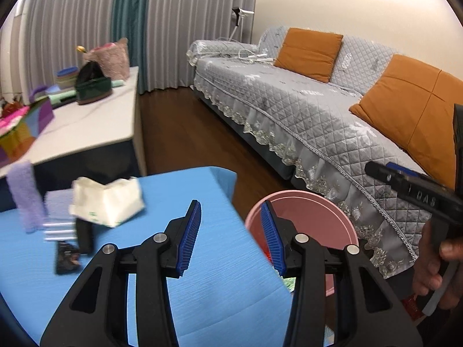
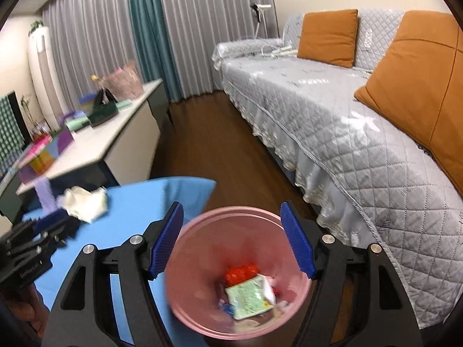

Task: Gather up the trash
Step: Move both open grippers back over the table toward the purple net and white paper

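Observation:
A pink trash bin stands on the floor between the blue table and the sofa. It holds a green-white wrapper and red trash. My right gripper is open and empty, right above the bin's mouth. My left gripper is open and empty over the table's right edge, with the bin just beyond it. On the table lie a white tissue pack, a dark wrapper and a black item.
A purple cloth and a striped stack lie at the table's far left. A grey quilted sofa with orange cushions runs along the right. A white sideboard with boxes and bags stands behind the table.

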